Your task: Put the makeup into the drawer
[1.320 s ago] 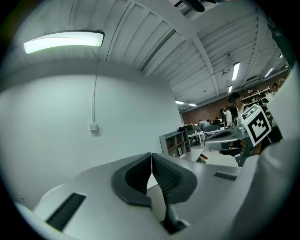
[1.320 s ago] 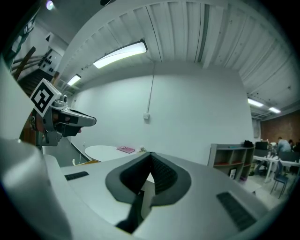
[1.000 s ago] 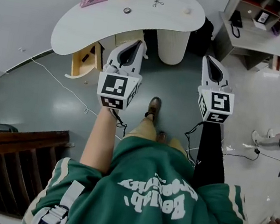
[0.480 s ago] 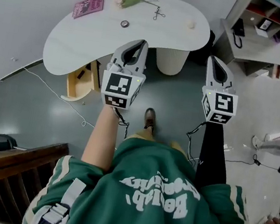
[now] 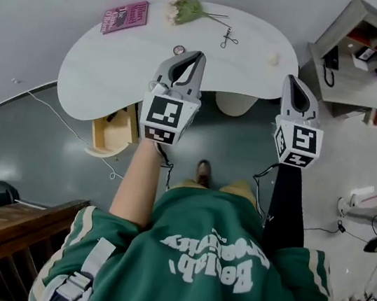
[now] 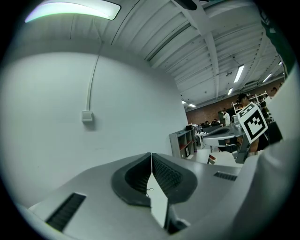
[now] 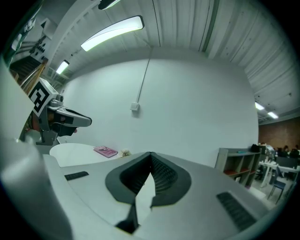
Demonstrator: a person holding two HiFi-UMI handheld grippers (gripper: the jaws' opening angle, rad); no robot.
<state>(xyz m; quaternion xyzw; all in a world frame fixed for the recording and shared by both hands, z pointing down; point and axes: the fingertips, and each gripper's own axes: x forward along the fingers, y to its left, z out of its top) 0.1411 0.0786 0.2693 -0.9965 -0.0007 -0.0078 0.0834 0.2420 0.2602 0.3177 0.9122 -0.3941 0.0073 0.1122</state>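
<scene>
A white curved table stands ahead. On it lie a pink flat palette, a small round compact, a metal scissor-like tool, a small cream item and a bunch of flowers. Under the table's left end a wooden drawer stands open. My left gripper is shut and empty, its tip over the table's near edge beside the compact. My right gripper is also shut and empty, by the table's right end. The right gripper view shows the palette beyond the shut jaws.
A grey shelf unit with a phone stands at the right. A dark wooden railing runs at the lower left. A cable trails over the floor near the drawer. The table's round pedestal is below its middle.
The person has walked toward the table. Both grippers moved forward together and now reach the table's near edge. Both stayed shut.
</scene>
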